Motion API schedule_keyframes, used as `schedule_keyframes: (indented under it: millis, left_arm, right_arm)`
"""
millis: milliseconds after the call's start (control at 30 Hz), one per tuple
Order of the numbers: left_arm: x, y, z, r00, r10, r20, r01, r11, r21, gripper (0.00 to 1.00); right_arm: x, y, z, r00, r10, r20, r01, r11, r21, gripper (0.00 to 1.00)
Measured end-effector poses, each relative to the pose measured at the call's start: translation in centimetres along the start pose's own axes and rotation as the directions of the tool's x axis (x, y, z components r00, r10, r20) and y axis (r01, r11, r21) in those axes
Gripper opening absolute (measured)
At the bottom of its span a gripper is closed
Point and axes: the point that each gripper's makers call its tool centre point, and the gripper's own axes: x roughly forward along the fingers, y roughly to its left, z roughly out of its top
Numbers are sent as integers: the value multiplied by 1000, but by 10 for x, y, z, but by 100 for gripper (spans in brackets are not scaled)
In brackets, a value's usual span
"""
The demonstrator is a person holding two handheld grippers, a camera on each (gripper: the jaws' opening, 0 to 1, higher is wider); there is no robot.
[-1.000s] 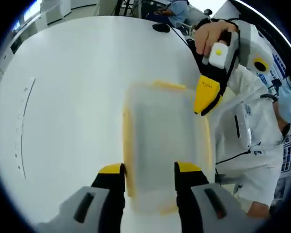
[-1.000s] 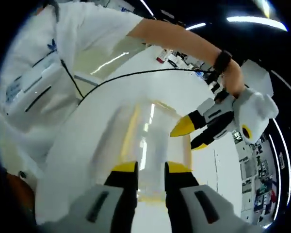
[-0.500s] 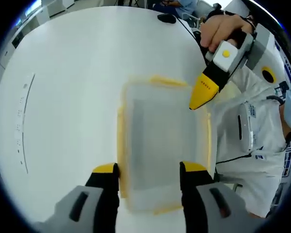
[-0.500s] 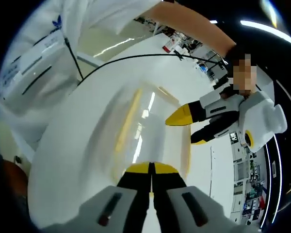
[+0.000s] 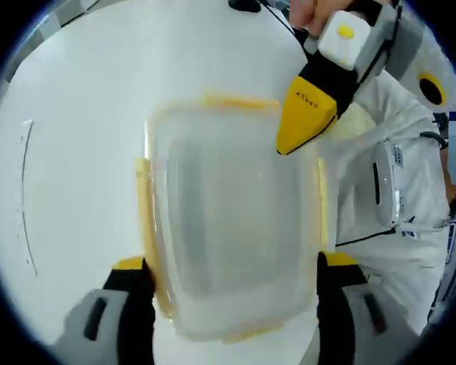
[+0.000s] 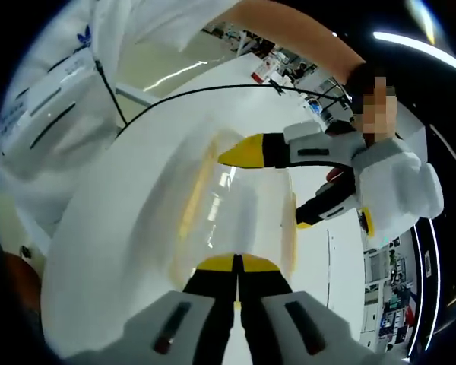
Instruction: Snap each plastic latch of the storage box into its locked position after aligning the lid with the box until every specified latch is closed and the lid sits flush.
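Storage box (image 5: 235,228) sits on the white table (image 5: 76,114), lid on, yellow latches (image 5: 142,220) down its long sides. Left gripper (image 5: 235,281) is spread wide, one jaw outside each long side of the box – not squeezing. Right gripper (image 6: 237,266) is clenched, nothing between the jaws, its tip at the box's corner nearest the person.

Advice: check lid is seated all round first, then press each latch square w/ the closed tip – brace box w/ the left so it can't slide. Latch state too blurry to call.
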Motion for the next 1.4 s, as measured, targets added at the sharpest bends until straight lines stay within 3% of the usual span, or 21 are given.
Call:
schedule_keyframes:
  millis: [67,300,533,800,1033,1200,1267,1333,1400]
  left_arm:
    - [-1,3,2,999,-12,32,12,1000,-16,82]
    - [1,-3,5,994,9,106,-8,1000,-13,86]
    - [2,-2,6,994,9,112,-7,1000,-13,86]
    - [2,-4,5,998,11,60,-10,1000,-18,86]
    - [-6,-6,8,989,61,136,-65,998,21,85]
    - [-5,-4,9,994,64,88,-67,997,25,84]
    - [-6,-3,8,995,60,84,-62,998,28,83]
    - [-8,-1,8,994,55,91,-57,998,24,80]
    - [-8,-1,8,995,51,90,-53,998,19,79]
  right_arm:
    - [0,0,-1,1000,-6,6,6,1000,3,0]
    - [2,-1,0,1000,-11,26,11,1000,1,0]
    - [5,-1,3,999,-21,44,20,1000,18,0]
    - [5,1,3,997,-76,31,76,997,-2,0]
    - [5,0,5,996,-79,50,78,997,7,0]
    - [7,-1,6,996,-74,56,73,997,23,0]
    - [7,-1,7,996,-74,47,73,997,19,0]
    - [7,-1,6,997,-77,29,74,994,84,0]
    - [8,-1,6,996,-80,30,78,995,67,0]
